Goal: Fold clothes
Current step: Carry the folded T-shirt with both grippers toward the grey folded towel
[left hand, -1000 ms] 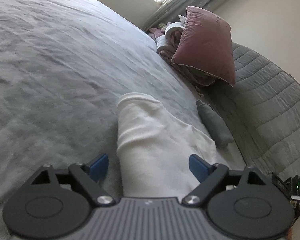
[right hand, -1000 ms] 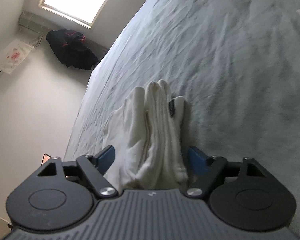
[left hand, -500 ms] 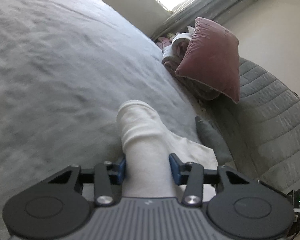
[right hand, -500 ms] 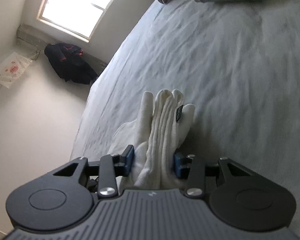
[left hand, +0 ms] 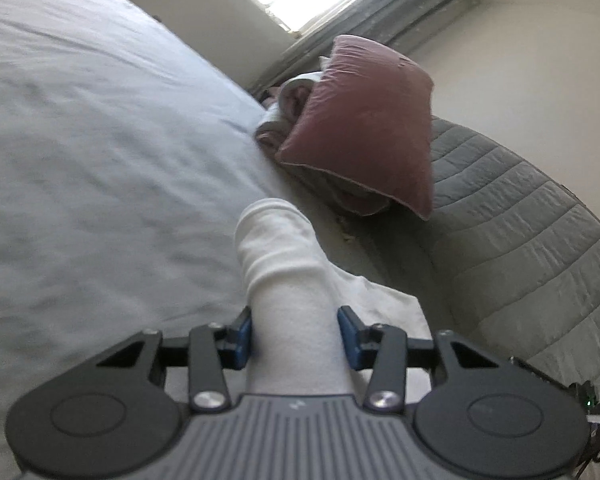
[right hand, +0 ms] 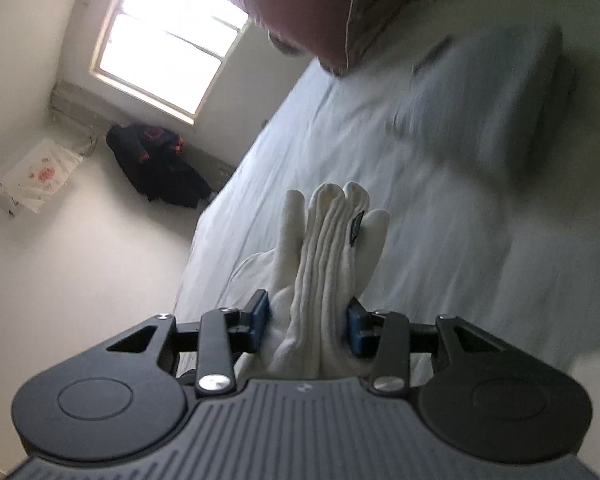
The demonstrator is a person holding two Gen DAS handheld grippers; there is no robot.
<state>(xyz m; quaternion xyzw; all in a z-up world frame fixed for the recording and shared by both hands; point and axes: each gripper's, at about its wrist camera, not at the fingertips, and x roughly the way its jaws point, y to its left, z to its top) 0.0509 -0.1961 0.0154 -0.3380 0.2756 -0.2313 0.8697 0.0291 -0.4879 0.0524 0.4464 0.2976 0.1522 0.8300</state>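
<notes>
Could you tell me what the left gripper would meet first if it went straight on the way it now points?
Probably the bed just past the white garment that the left gripper holds; the maroon pillow lies farther on, though depth is unclear.

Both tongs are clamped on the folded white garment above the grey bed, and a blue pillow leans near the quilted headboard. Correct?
Not quite: the leaning pillow is dusty pink velvet, not blue, as the left wrist view shows. Otherwise yes: the left tongs and right tongs each clamp the folded white garment.

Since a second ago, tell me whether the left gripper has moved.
Yes. The left gripper, shut on the white garment, has moved toward the maroon pillow, which shows larger and nearer than before.
</notes>
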